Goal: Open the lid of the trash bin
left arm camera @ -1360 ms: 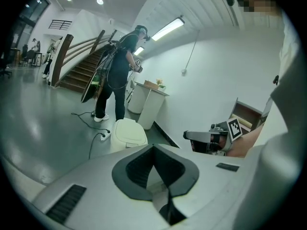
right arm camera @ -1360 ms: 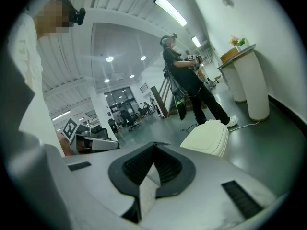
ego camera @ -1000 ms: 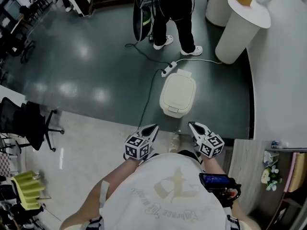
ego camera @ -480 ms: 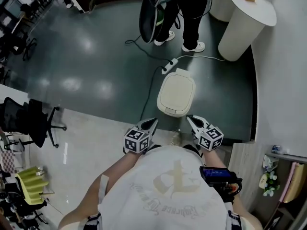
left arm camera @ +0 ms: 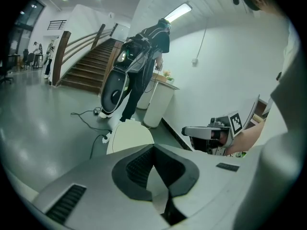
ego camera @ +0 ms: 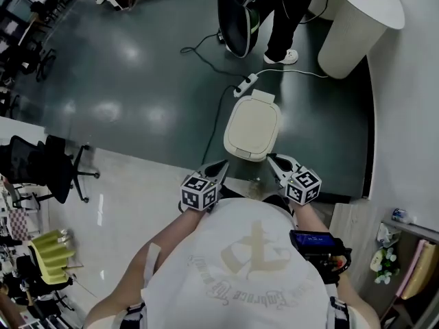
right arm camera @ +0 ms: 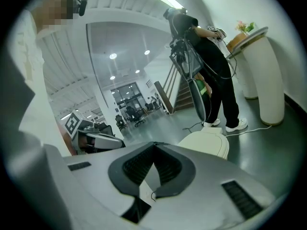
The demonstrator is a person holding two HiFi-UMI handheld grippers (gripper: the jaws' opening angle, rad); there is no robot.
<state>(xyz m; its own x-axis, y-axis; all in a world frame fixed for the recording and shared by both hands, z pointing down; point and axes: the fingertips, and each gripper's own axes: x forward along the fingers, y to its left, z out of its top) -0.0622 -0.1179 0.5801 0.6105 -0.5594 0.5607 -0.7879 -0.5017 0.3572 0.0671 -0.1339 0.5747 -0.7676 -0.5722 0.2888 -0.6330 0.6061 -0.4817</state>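
Note:
The cream trash bin [ego camera: 252,127] stands on the dark floor with its lid down flat. It also shows ahead of the jaws in both gripper views, as the bin [left arm camera: 128,137] and the bin [right arm camera: 206,143]. My left gripper [ego camera: 221,164] hangs just short of the bin's near left corner, jaws shut and empty. At the near right corner my right gripper [ego camera: 272,160] is likewise shut and holds nothing. Neither touches the bin. Each gripper view shows the other one: the right gripper [left arm camera: 211,133] and the left gripper [right arm camera: 96,138].
A person [ego camera: 288,12] with a large dark bag [ego camera: 236,19] stands just beyond the bin. A power strip [ego camera: 245,85] and its cable lie on the floor by the bin's far end. A white round pedestal table [ego camera: 353,29] is at back right, an office chair [ego camera: 41,166] at left, stairs [left arm camera: 91,66] farther off.
Both grippers have come closer to the bin's near edge, still shut. The person beyond the bin has drifted to the right in the head view.

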